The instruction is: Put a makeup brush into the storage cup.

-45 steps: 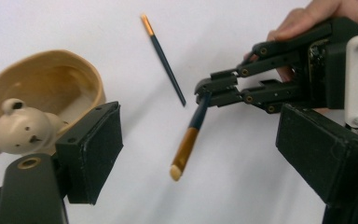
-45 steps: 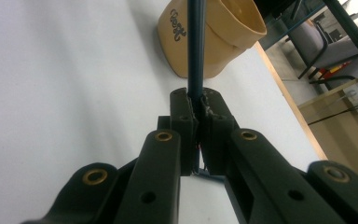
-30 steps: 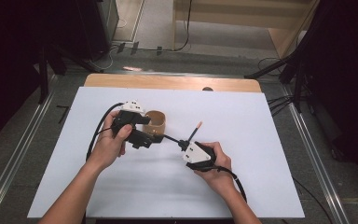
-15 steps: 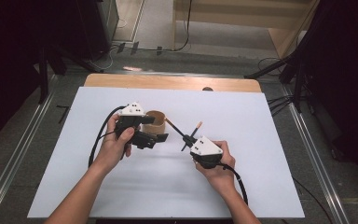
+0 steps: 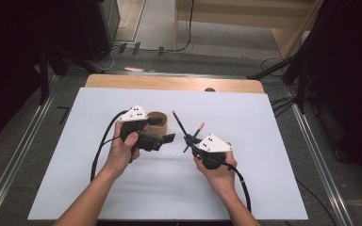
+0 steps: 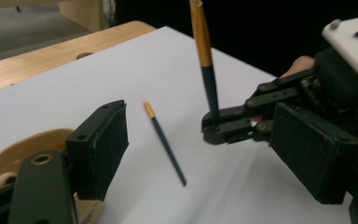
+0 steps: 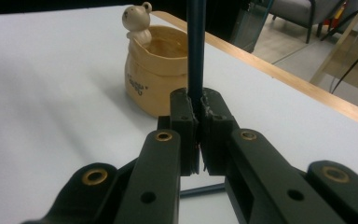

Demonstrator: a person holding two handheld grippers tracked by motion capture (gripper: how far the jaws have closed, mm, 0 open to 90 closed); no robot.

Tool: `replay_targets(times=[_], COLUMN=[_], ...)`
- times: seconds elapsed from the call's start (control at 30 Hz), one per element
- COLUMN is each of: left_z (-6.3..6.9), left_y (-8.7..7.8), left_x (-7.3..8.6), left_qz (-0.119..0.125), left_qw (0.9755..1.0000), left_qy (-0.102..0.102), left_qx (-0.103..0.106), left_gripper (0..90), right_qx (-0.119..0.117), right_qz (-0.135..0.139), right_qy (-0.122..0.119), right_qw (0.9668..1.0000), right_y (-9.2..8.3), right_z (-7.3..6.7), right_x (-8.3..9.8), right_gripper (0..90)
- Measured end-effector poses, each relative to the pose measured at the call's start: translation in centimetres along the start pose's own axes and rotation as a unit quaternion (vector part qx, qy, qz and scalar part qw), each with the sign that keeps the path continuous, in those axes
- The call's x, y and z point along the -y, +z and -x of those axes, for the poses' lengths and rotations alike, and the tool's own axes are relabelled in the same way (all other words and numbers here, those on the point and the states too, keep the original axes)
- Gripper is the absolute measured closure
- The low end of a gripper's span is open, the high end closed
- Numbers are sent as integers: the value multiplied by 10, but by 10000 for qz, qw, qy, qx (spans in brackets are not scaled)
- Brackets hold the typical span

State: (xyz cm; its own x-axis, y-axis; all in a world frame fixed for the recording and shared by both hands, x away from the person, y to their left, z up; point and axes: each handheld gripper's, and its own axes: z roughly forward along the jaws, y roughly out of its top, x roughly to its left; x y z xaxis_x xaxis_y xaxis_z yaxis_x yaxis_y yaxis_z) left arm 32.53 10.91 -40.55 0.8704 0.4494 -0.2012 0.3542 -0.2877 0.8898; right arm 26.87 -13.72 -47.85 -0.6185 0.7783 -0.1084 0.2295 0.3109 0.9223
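A dark pencil with a gold end (image 6: 205,51) stands nearly upright, its lower tip pinched between the closed jaws of the right gripper (image 7: 196,116), held above a white table sheet (image 5: 264,122). Beyond those jaws sits a tan bear-topped pot (image 7: 156,74). A second dark, gold-tipped pencil (image 6: 164,142) lies flat on the sheet between the two grippers. The left gripper (image 6: 205,154), beside the pot, holds nothing, its padded jaws spread wide apart.

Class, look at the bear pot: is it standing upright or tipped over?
Upright: the bear pot sits on its base on the white table, mouth facing up.
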Motion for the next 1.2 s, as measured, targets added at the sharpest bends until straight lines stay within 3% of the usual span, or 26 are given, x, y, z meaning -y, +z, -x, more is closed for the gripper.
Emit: replay_targets(times=[0.17,0.3,0.6,0.77,0.9,1.2], left_z=[5,10,17,18,19,16], left_y=[3,7,15,21,24,25], left_x=[0,0,-1,-1,0,0], left_qz=[224,358,743,981,975,913], left_qw=[9997,9992,9959,9944,9946,9957], left_qy=[81,148,259,245,242,33], left_qx=[39,-89,-441,-320,-255,-121], left_gripper=[175,183,391,502,585,721], right_qx=[-122,-239,-373,-426,-463,-508], right_qz=[86,202,332,419,464,497], right_qy=[295,519,675,720,755,777], right_qw=[9995,9982,9965,9956,9950,9944], right_y=[-1,-3,-4,-4,-4,-2], right_z=[0,0,-6,-8,-8,-12], right_x=[-1,-2,-5,-6,-5,-5], right_gripper=[861,861,861,861,861,861])
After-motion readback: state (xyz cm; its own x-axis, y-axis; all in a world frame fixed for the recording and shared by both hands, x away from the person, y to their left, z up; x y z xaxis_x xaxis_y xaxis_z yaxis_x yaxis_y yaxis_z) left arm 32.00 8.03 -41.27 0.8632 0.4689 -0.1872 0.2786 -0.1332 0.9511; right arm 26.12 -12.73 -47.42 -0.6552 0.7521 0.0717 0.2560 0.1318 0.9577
